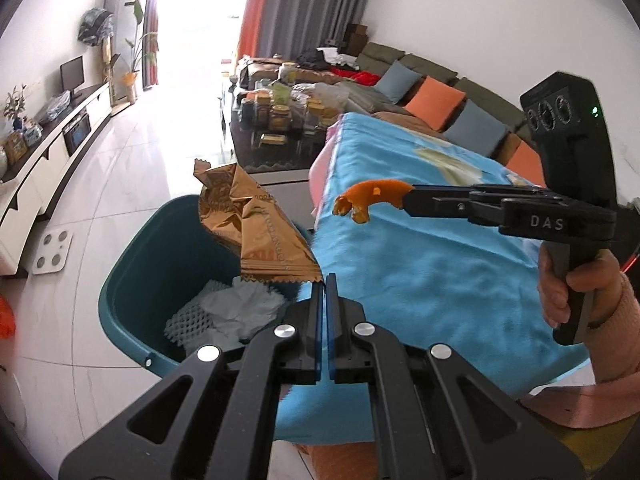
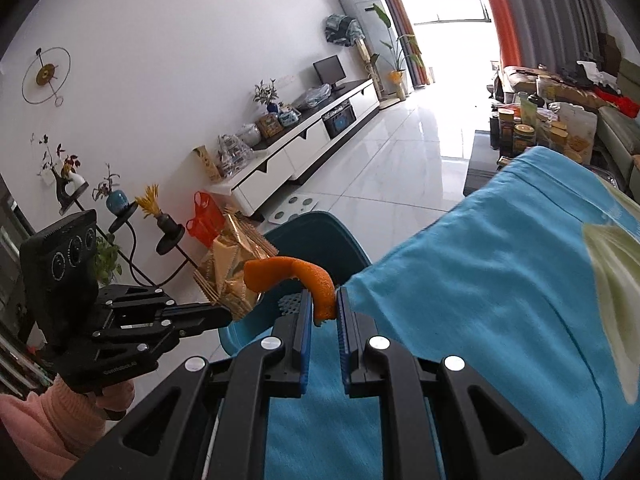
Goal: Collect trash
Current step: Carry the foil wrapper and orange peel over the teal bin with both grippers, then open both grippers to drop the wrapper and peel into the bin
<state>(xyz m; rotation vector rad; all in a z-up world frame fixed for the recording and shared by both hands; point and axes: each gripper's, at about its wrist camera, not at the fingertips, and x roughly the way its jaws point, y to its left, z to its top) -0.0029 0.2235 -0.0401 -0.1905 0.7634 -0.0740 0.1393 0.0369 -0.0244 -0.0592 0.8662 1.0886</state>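
Note:
My left gripper (image 1: 325, 280) is shut on the corner of a crumpled gold snack wrapper (image 1: 248, 224), which stands up over the teal trash bin (image 1: 132, 280). White tissue and foam netting (image 1: 224, 316) lie inside the bin. My right gripper (image 2: 323, 296) is shut on a curled orange peel (image 2: 296, 272), held above the edge of the blue cloth (image 2: 480, 280) beside the bin (image 2: 320, 236). In the left wrist view the right gripper (image 1: 404, 198) comes in from the right with the peel (image 1: 368, 198) over the cloth. In the right wrist view the left gripper (image 2: 232, 314) holds the wrapper (image 2: 232, 268).
The blue cloth (image 1: 420, 264) covers a table at the right. A coffee table (image 1: 264, 152) crowded with jars stands behind it, with a sofa (image 1: 436, 100) at the far right. A white scale (image 1: 52, 252) lies on the tiled floor. A TV cabinet (image 2: 304, 152) lines the wall.

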